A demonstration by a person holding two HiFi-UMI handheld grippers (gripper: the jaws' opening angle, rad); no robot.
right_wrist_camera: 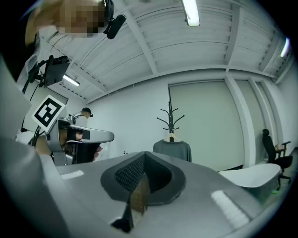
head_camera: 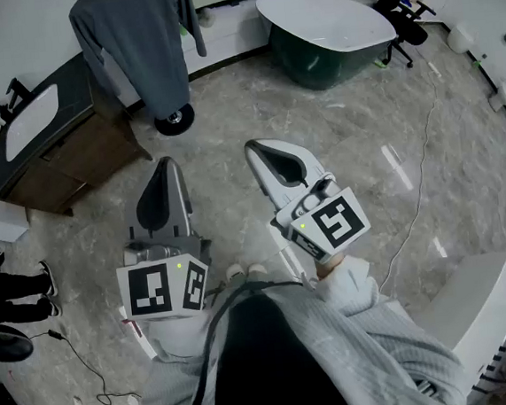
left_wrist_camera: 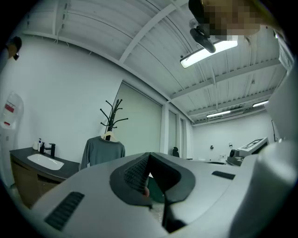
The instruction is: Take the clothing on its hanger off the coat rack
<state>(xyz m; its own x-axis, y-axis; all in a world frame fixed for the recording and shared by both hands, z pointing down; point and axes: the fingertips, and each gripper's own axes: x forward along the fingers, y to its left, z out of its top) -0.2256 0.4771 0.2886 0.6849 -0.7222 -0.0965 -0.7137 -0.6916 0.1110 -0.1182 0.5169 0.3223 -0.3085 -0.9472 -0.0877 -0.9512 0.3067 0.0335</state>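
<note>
Sweater [head_camera: 145, 52] hangs on rack [right_wrist_camera: 171, 116] (bathtub [head_camera: 320, 70] nearby).

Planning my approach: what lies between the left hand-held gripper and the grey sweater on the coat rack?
Head view: bare grey marble floor and the rack's round black base lie between the left hand-held gripper and the grey sweater.
</note>
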